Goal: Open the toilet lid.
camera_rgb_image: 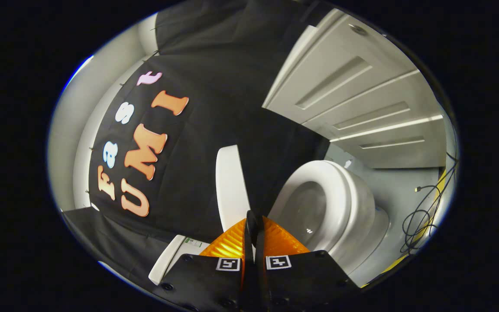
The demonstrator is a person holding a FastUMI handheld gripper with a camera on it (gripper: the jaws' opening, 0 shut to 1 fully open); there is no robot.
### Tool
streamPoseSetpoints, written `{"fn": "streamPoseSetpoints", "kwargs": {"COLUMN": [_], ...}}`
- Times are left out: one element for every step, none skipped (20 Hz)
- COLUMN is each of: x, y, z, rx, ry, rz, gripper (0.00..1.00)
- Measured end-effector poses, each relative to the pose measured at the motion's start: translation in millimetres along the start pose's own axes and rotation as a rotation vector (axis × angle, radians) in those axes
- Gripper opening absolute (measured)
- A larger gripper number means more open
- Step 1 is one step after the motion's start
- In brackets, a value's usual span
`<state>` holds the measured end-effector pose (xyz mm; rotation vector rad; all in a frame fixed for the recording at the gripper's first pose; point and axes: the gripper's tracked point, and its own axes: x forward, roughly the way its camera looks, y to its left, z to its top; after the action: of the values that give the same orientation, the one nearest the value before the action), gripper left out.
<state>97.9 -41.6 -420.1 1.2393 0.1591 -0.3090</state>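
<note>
Standing raised, the toilet lid (231, 186) rises just beyond the gripper (254, 223), its jaws closed on nothing

The raised lid (231, 186) stands just ahead of the closed fingers (271, 242); the bowl (306, 212) beside it lies open.

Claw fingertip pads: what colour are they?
Orange, ribbed pads, pressed together on the claw; gripper view.

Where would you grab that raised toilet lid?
On the toilet lid's thin free edge, just ahead of the closed orange gripper. It stands raised against the black cloth, edge-on beside the open bowl, so come from the bowl side, one finger on each face.
</note>
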Motion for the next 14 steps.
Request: {"fn": "streamPoseSetpoints", "kwargs": {"x": [3, 5, 6, 4, 6, 5, 3, 2, 2, 1, 2, 0, 2, 2], "y": [14, 28, 39, 50, 62, 75, 87, 96, 105, 112, 122, 131, 141, 152], "z": [-1, 0, -6, -8, -11, -14, -17, -22, -26, -31, -37, -44, -49, -56], "rx": [-0.038, -0.075, -0.117, -0.162, -0.205, -0.227, -0.237, -0.250, -0.260, -0.273, -0.294, -0.332, -0.380, -0.426], "ry": [-0.010, -0.021, -0.018, -0.012, -0.011, -0.003, 0.005, 0.010, 0.009, 0.012, 0.017, 0.023, 0.015, 0.024], "rz": [0.001, 0.001, 0.000, 0.000, 0.006, 0.021, 0.036, 0.044, 0.049, 0.056, 0.064, 0.070, 0.077, 0.083], "gripper": [0.08, 0.08, 0.08, 0.08, 0.08, 0.08, 0.08, 0.08, 0.08, 0.08, 0.08, 0.08, 0.08, 0.08]}}
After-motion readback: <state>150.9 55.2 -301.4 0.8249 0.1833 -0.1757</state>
